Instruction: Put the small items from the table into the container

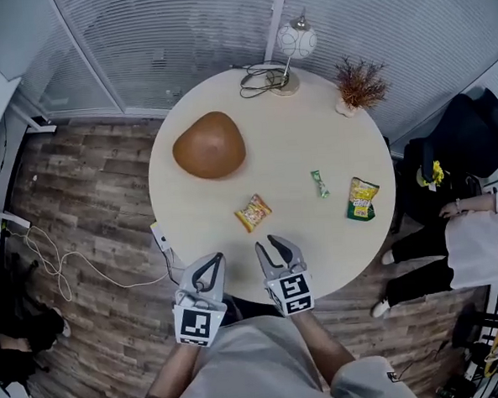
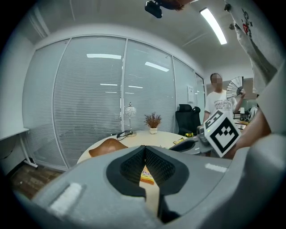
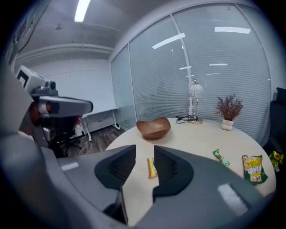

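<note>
Here: orange snack packet (image 1: 253, 212), flat, near brown bowl (image 1: 209, 145).

On the round pale worktop (image 1: 313, 139), the brown wooden bowl (image 1: 209, 145) sits at the left, and the orange snack packet (image 1: 253, 212) lies nearer the person, a little to the right and apart from the bowl. Right of that packet lie the small green wrapped bar (image 1: 319, 184) and, further right near the edge, the green-and-yellow snack bag (image 1: 363, 199). At the far edge stands the globe-shaded lamp (image 1: 295, 41) with the coiled black cable (image 1: 258, 77) at its base and the potted dried plant (image 1: 360, 84) to its right; the left gripper (image 1: 217, 259) and the right gripper (image 1: 267, 245) are side by side at the near edge.
</note>
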`<state>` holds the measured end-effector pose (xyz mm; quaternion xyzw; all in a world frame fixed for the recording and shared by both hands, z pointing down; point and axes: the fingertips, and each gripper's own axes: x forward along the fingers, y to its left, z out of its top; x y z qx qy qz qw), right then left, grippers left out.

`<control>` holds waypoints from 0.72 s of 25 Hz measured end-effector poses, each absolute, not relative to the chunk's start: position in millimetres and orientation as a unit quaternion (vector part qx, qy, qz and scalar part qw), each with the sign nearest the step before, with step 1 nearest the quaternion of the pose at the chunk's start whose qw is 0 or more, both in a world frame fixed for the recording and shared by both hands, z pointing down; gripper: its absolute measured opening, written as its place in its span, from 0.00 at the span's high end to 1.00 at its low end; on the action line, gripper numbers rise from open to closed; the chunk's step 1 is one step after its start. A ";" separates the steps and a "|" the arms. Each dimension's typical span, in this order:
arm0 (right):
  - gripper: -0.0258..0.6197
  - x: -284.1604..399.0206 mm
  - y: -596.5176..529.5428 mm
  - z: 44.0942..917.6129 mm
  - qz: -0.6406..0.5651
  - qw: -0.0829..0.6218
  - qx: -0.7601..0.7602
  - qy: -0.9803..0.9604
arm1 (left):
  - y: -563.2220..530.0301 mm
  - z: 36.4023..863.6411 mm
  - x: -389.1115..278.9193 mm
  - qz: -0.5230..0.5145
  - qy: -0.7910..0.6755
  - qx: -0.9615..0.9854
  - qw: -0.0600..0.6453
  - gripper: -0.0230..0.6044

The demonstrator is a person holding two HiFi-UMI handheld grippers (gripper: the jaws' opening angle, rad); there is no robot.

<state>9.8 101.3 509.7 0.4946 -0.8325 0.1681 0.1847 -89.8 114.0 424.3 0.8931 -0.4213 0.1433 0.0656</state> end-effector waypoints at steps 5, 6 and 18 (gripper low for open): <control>0.72 18.3 43.6 557.5 0.170 0.236 0.469 -0.834 | 73.6 436.1 -78.8 0.152 -0.444 0.880 0.075 0.97; 0.72 18.7 36.0 566.2 0.173 0.245 0.463 -0.834 | 68.8 439.7 -76.1 0.155 -0.446 0.878 0.079 0.97; 0.61 9.1 9.9 661.3 0.241 0.349 0.396 -0.815 | 51.8 470.4 -66.2 0.185 -0.445 0.869 0.115 0.97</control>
